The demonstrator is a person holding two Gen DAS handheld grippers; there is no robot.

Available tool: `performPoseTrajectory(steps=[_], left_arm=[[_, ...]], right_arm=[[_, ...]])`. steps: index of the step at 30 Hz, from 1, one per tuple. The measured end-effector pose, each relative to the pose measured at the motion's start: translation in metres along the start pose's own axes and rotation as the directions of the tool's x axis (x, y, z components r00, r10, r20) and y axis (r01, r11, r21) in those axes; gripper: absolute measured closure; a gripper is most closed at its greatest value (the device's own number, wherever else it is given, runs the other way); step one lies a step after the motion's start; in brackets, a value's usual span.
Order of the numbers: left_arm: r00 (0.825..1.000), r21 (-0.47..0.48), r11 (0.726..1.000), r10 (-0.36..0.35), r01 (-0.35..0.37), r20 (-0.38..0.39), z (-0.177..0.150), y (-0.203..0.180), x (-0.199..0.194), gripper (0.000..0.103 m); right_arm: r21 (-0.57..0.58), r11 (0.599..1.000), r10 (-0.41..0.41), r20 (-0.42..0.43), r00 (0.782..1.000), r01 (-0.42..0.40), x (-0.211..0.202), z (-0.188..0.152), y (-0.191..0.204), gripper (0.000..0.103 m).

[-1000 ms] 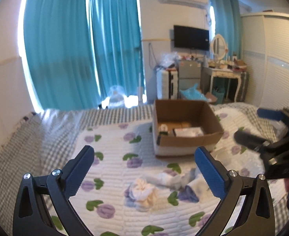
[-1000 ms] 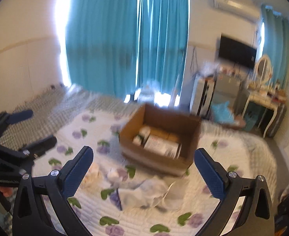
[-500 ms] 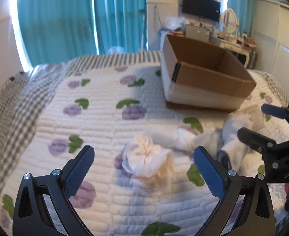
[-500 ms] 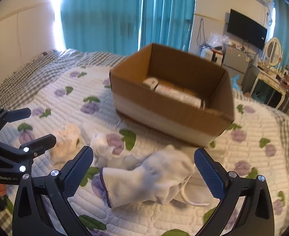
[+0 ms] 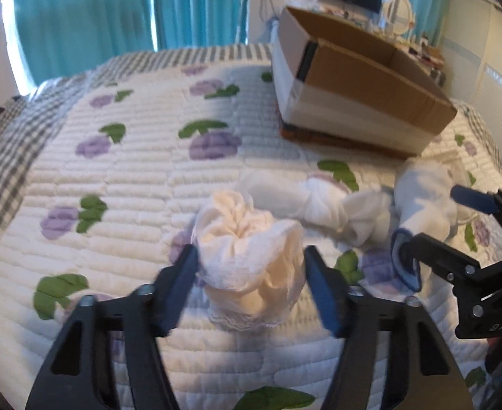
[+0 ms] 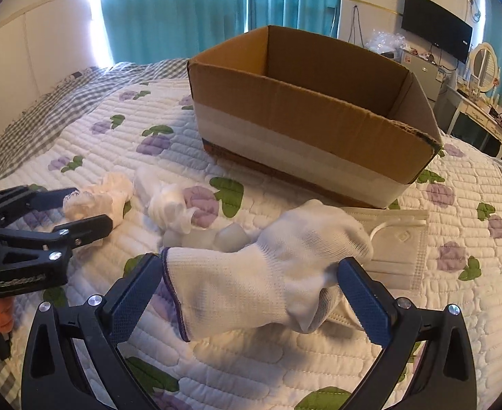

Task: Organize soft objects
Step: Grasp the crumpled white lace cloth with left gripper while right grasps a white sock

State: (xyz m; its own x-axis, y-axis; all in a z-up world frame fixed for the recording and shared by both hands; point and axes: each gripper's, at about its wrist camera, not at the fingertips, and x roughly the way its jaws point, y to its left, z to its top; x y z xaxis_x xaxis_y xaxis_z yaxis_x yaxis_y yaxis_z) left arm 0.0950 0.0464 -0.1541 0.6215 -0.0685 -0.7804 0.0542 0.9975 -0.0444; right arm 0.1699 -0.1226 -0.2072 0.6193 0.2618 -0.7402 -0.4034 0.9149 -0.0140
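your left gripper (image 5: 247, 270) sat with jaws apart around the cream sock bundle (image 5: 251, 253). your right gripper (image 6: 251, 290) straddled the white glove (image 6: 261, 273), jaws apart too, near side of the cardboard box (image 6: 305, 136).

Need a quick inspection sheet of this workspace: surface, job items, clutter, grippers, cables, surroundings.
Surface: quilted bedspread, floral print.
Job's things: cream cloth bundle; white glove; knotted white cloth; open cardboard box.
Clutter: face mask under the glove.
Grippers: left gripper straddles the bundle, open; right gripper straddles the glove, open.
Cables: wall cords.
Surroundings: teal curtains, TV.
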Motion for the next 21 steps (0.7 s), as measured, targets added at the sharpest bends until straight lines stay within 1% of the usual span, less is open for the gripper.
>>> performPoseTrajectory(steps=[1,3,6,9,10,12,13,14,15,16,18,19,20,21], left_arm=[[1.0,0.003,1.0,-0.004,0.004,-0.019,-0.001,0.0,0.003,0.052],[0.999,0.005,1.0,0.004,-0.004,-0.036,-0.003,-0.001,0.007,0.062],[0.999,0.002,1.0,-0.001,0.001,-0.044,-0.004,-0.001,0.007,0.073],[0.999,0.002,1.0,-0.008,0.008,-0.041,-0.004,-0.001,0.005,0.074],[0.999,0.002,1.0,-0.007,0.007,-0.039,-0.004,-0.001,0.005,0.074],[0.999,0.002,1.0,-0.002,0.002,-0.036,-0.004,-0.001,0.003,0.075],[0.999,0.003,1.0,0.001,-0.001,-0.032,-0.004,-0.001,0.001,0.077],[1.0,0.003,1.0,0.004,-0.004,-0.029,-0.005,-0.001,-0.001,0.08],[1.0,0.003,1.0,0.004,-0.004,-0.029,-0.005,-0.002,-0.002,0.08],[1.0,0.005,1.0,0.006,-0.006,-0.029,-0.005,-0.003,-0.004,0.08],[1.0,0.007,1.0,0.013,-0.013,-0.019,-0.006,-0.006,-0.011,0.081],[1.0,0.004,1.0,0.009,-0.009,-0.014,-0.007,-0.007,-0.014,0.082],[1.0,0.002,1.0,0.006,-0.006,-0.01,-0.007,-0.009,-0.016,0.086],[1.0,0.0,1.0,0.005,-0.005,-0.006,-0.009,-0.01,-0.019,0.086]], right_arm=[[-0.003,1.0,-0.002,-0.003,1.0,0.002,0.001,-0.001,0.001,0.0],[-0.012,1.0,-0.006,-0.014,1.0,0.005,0.004,-0.002,0.003,0.0],[-0.027,1.0,-0.014,-0.032,0.999,0.013,0.01,-0.004,0.006,0.0],[-0.045,0.998,-0.038,-0.048,0.998,0.036,0.016,-0.006,0.01,0.0],[-0.048,0.998,-0.049,-0.052,0.997,0.047,0.018,-0.006,0.011,0.002],[-0.054,0.996,-0.075,-0.051,0.996,0.072,0.019,-0.007,0.011,0.016],[-0.051,0.996,-0.08,-0.047,0.996,0.078,0.018,-0.007,0.01,0.019],[-0.044,0.996,-0.082,-0.041,0.996,0.08,0.016,-0.007,0.008,0.027],[-0.039,0.996,-0.081,-0.039,0.996,0.08,0.014,-0.007,0.006,0.036],[-0.028,0.997,-0.071,-0.04,0.997,0.07,0.012,-0.007,0.005,0.04],[0.005,0.999,-0.048,-0.029,0.998,0.048,0.002,-0.006,0.001,0.059],[0.013,0.999,-0.046,-0.018,0.999,0.046,-0.004,-0.006,0.0,0.065],[0.019,0.999,-0.04,-0.006,0.999,0.04,-0.011,-0.005,-0.001,0.08],[0.024,0.999,-0.023,0.002,1.0,0.023,-0.017,-0.004,-0.002,0.093]])
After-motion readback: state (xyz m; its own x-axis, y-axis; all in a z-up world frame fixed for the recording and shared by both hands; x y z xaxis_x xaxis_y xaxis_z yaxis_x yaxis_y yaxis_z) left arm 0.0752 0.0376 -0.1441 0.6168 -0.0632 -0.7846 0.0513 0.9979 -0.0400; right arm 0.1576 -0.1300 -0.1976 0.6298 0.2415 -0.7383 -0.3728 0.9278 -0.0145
